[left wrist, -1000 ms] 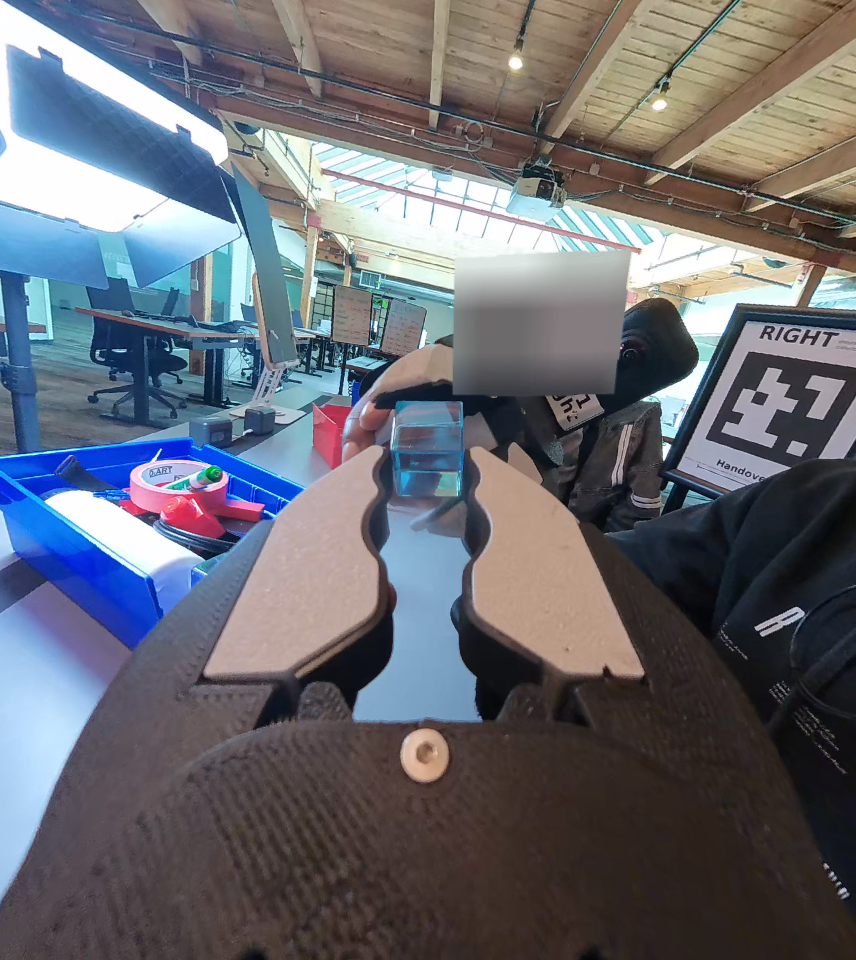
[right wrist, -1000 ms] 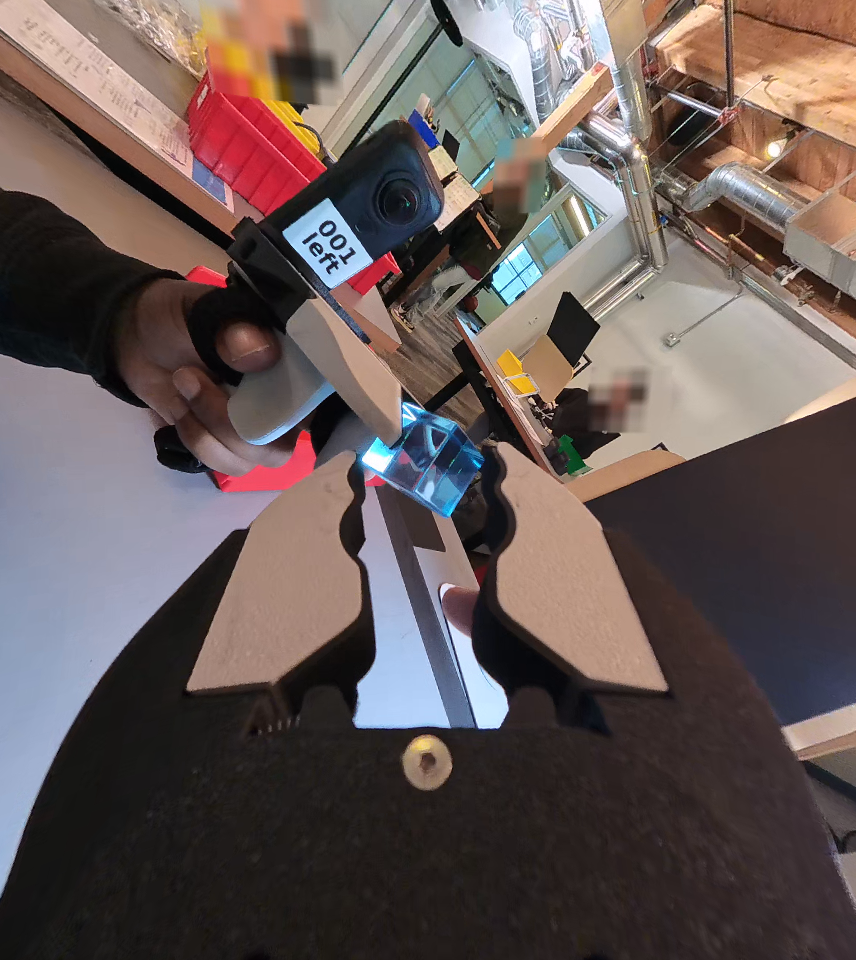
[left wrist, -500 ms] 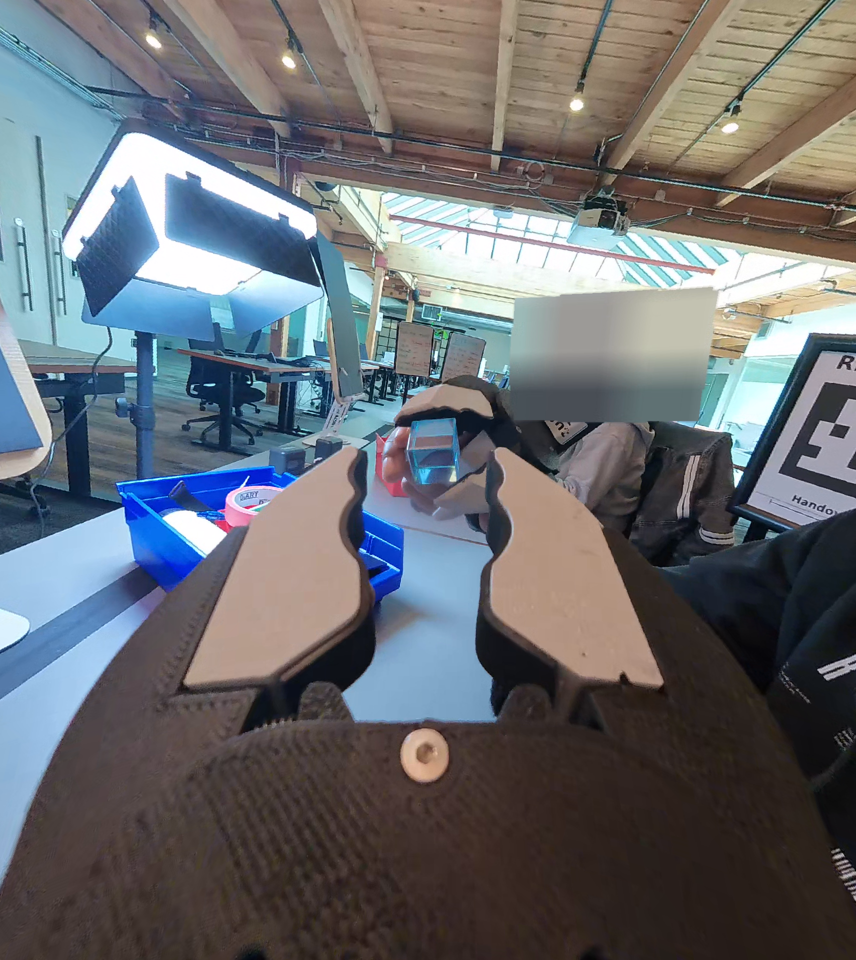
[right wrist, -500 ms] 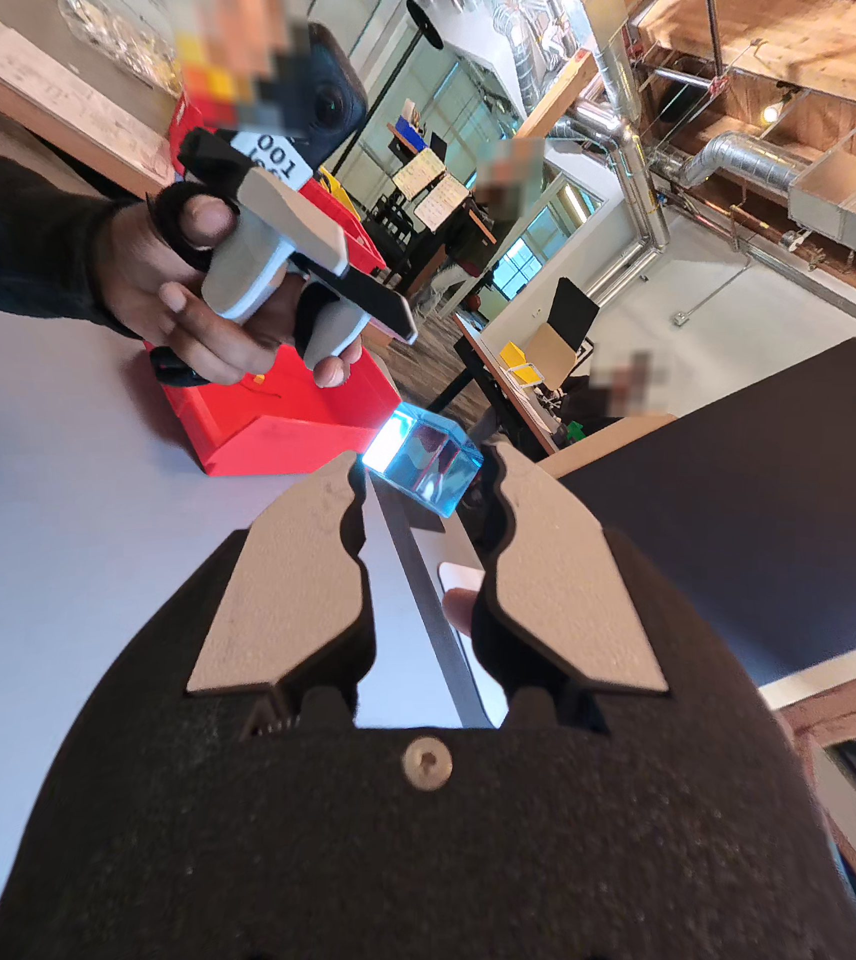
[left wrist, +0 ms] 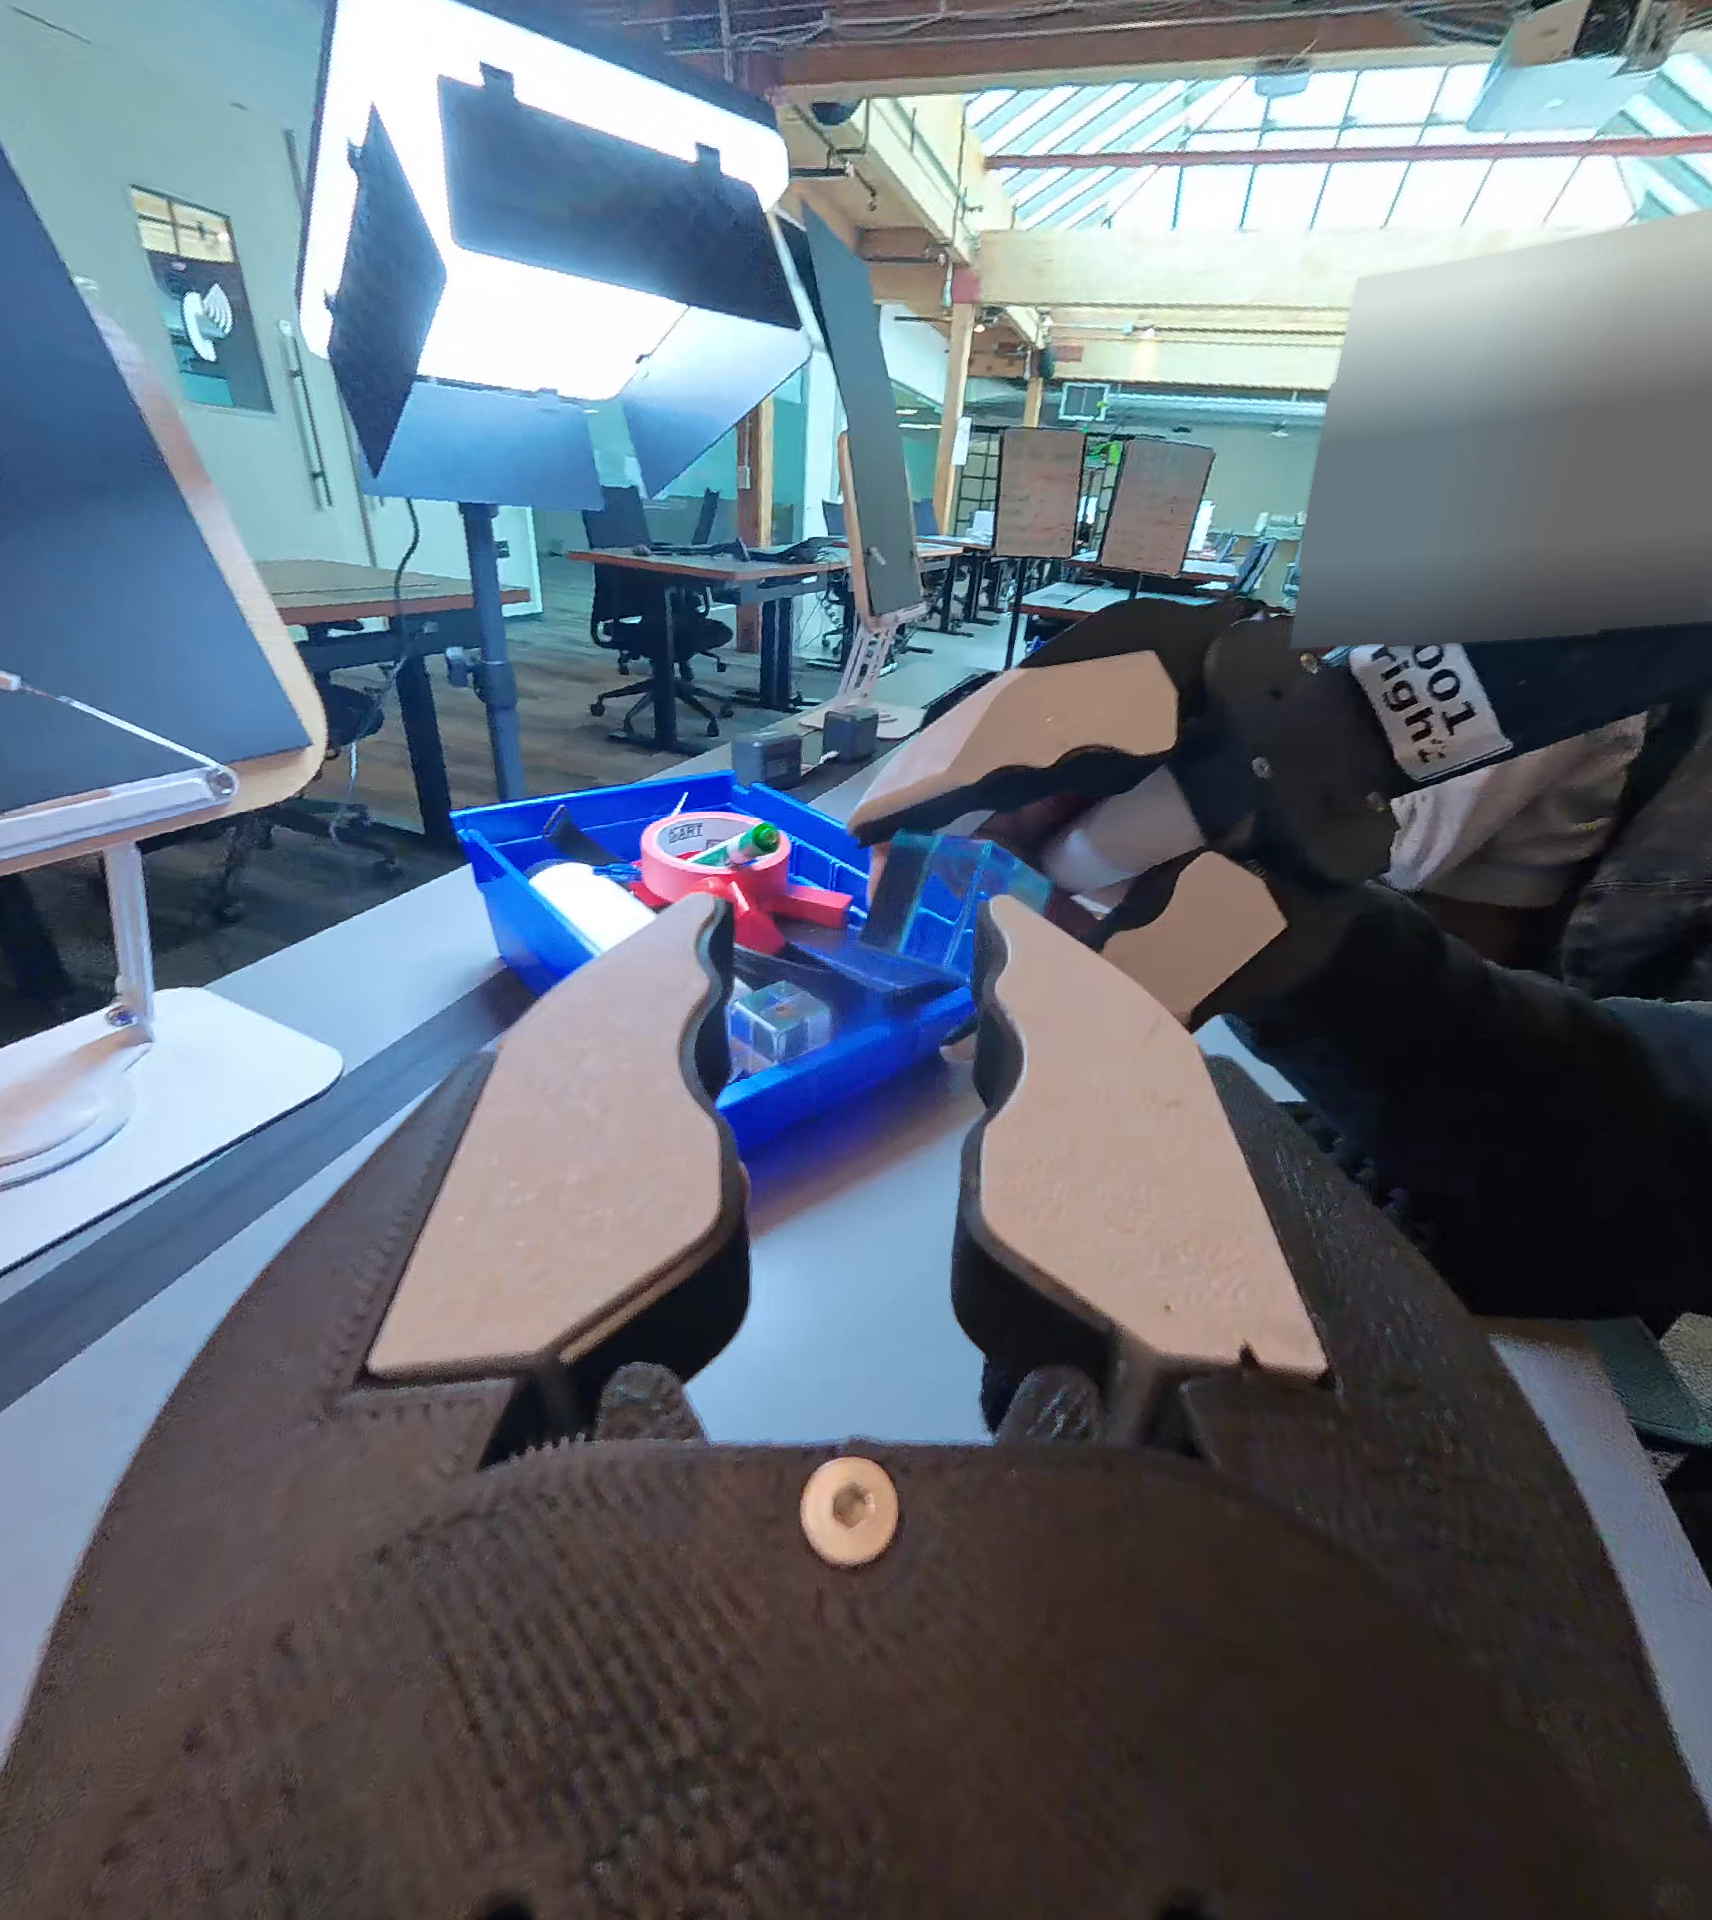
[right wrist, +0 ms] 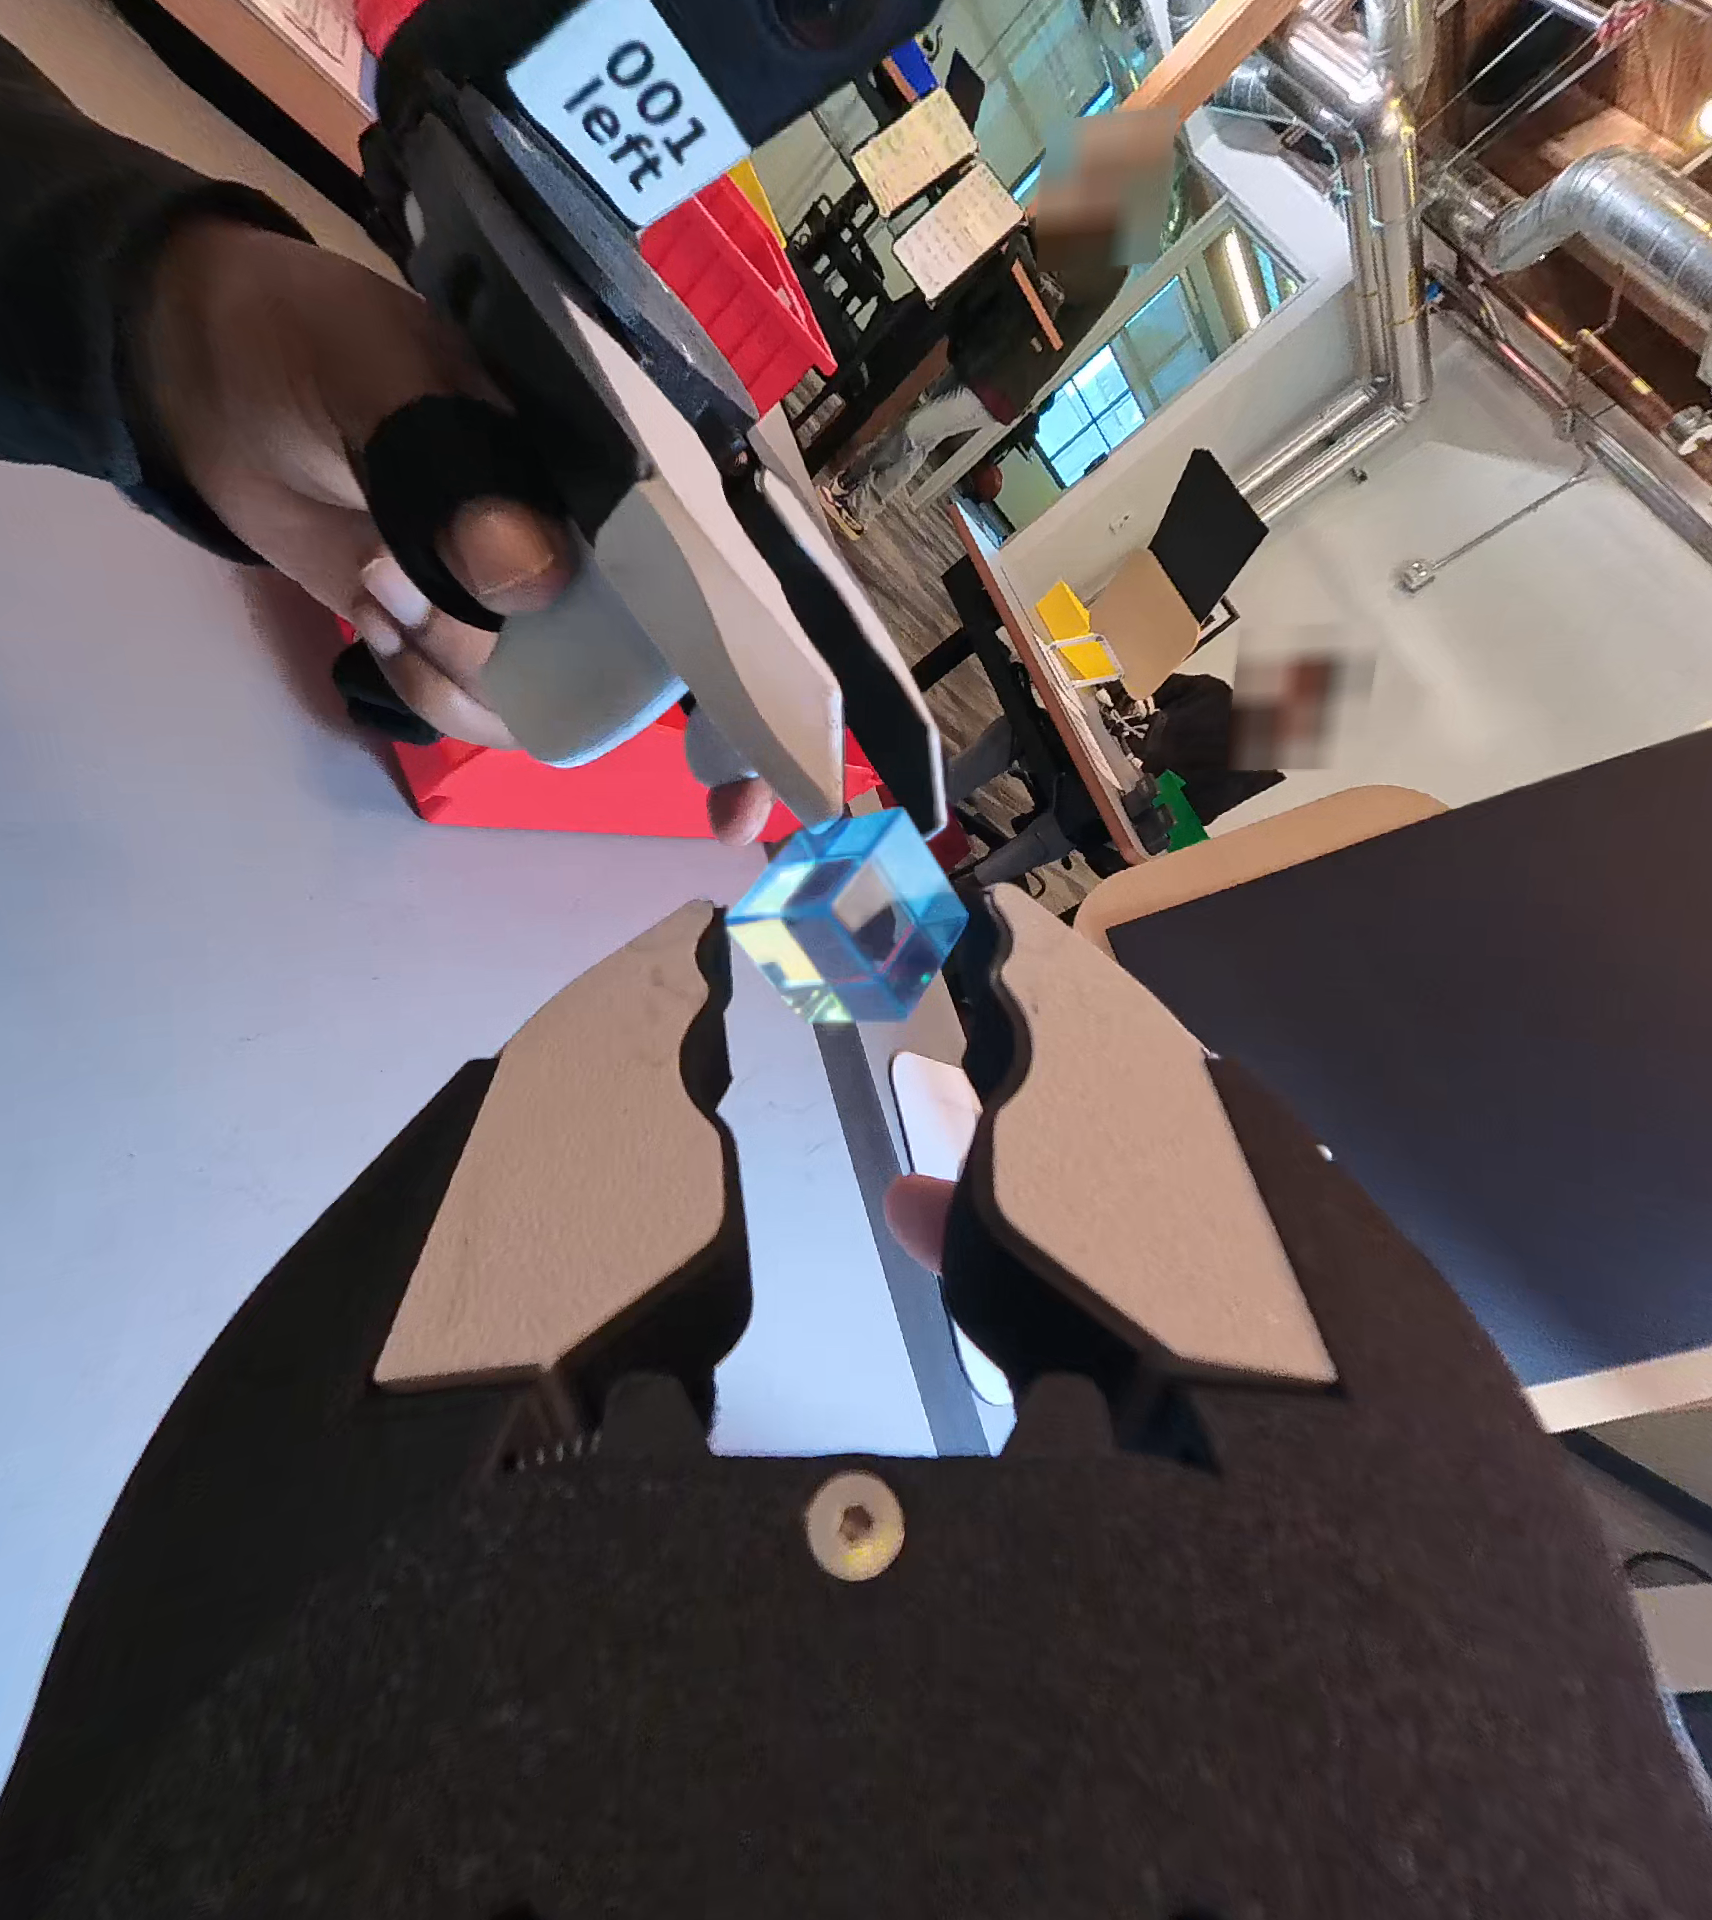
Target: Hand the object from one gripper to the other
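From my left wrist view, my left gripper [left wrist: 847, 961] stands spread and empty; it has swung toward the blue bin [left wrist: 831, 1070], nearer now on the surface [left wrist: 852, 1278].

From my right wrist view, my right gripper [right wrist: 852, 935] still pinches the blue cube [right wrist: 847, 930]; the left gripper's fingers [right wrist: 779, 707] have returned close above it.

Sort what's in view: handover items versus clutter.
Job in hand:
- blue glass cube
- right gripper, clamped on it
- left gripper, open

Lying about:
- blue bin
- pink tape roll
- green-capped marker
- small clear cube in that bin
- red bin
- studio light
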Motion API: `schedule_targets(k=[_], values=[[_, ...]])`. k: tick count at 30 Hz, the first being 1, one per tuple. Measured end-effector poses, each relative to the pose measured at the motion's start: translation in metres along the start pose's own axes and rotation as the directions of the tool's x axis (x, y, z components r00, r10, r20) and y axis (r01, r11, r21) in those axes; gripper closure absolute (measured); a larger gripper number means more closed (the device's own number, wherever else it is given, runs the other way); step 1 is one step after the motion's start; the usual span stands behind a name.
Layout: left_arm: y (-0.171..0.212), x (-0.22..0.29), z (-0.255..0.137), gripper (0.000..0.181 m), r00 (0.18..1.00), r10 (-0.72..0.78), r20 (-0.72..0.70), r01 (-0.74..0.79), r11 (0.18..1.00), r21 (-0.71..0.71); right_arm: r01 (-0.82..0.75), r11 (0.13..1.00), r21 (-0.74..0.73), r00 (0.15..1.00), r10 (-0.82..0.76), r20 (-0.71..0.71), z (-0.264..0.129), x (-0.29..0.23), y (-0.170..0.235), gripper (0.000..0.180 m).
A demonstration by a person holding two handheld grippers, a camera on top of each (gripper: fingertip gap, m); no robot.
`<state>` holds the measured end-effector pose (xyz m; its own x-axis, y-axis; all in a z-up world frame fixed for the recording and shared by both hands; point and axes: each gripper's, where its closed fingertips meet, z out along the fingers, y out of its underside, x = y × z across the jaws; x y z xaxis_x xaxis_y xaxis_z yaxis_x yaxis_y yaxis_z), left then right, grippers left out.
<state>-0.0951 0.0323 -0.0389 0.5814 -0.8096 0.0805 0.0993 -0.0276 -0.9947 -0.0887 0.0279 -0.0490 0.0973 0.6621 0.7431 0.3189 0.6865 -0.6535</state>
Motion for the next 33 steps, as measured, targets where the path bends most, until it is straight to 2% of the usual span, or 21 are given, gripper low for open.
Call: schedule_targets(k=[6,11,14,16,20,23,25,27,29,33], values=[[0.006,-0.018,-0.003,0.14,0.998,-0.036,0.045,0.036,0.999,-0.005,-0.009,1.0,0.008,1.0,0.009,-0.002,-0.002,0.003,-0.001,0.137],[0.011,-0.031,-0.006,0.143,0.995,-0.009,0.1,0.012,0.999,-0.03,0.006,1.0,-0.023,1.0,-0.006,-0.027,-0.004,0.01,0.005,0.137],[0.022,-0.047,-0.009,0.145,0.979,0.077,0.186,-0.06,0.994,-0.094,0.006,0.995,-0.102,0.997,-0.014,-0.076,-0.009,0.025,0.024,0.137],[0.033,-0.059,-0.011,0.146,0.954,0.169,0.248,-0.13,0.977,-0.167,-0.002,0.978,-0.207,0.993,-0.023,-0.115,-0.014,0.039,0.053,0.136],[0.052,-0.07,-0.01,0.146,0.913,0.29,0.289,-0.203,0.933,-0.296,-0.123,0.879,-0.46,0.981,0.036,-0.193,-0.035,0.064,0.142,0.136],[0.054,-0.07,-0.009,0.145,0.899,0.329,0.288,-0.229,0.916,-0.33,-0.282,0.743,-0.607,0.954,0.151,-0.259,-0.059,0.069,0.211,0.136],[0.051,-0.072,-0.011,0.144,0.89,0.347,0.296,-0.244,0.91,-0.334,-0.367,0.644,-0.671,0.93,0.232,-0.286,-0.07,0.062,0.243,0.137],[0.046,-0.075,-0.015,0.144,0.885,0.347,0.31,-0.242,0.913,-0.328,-0.424,0.58,-0.696,0.906,0.29,-0.31,-0.073,0.054,0.262,0.137],[0.038,-0.08,-0.022,0.144,0.883,0.334,0.331,-0.231,0.921,-0.312,-0.435,0.517,-0.737,0.9,0.253,-0.354,-0.079,0.057,0.275,0.136],[0.017,-0.09,-0.039,0.144,0.876,0.3,0.378,-0.21,0.942,-0.261,-0.526,0.519,-0.673,0.846,0.239,-0.477,-0.086,0.077,0.276,0.133]])
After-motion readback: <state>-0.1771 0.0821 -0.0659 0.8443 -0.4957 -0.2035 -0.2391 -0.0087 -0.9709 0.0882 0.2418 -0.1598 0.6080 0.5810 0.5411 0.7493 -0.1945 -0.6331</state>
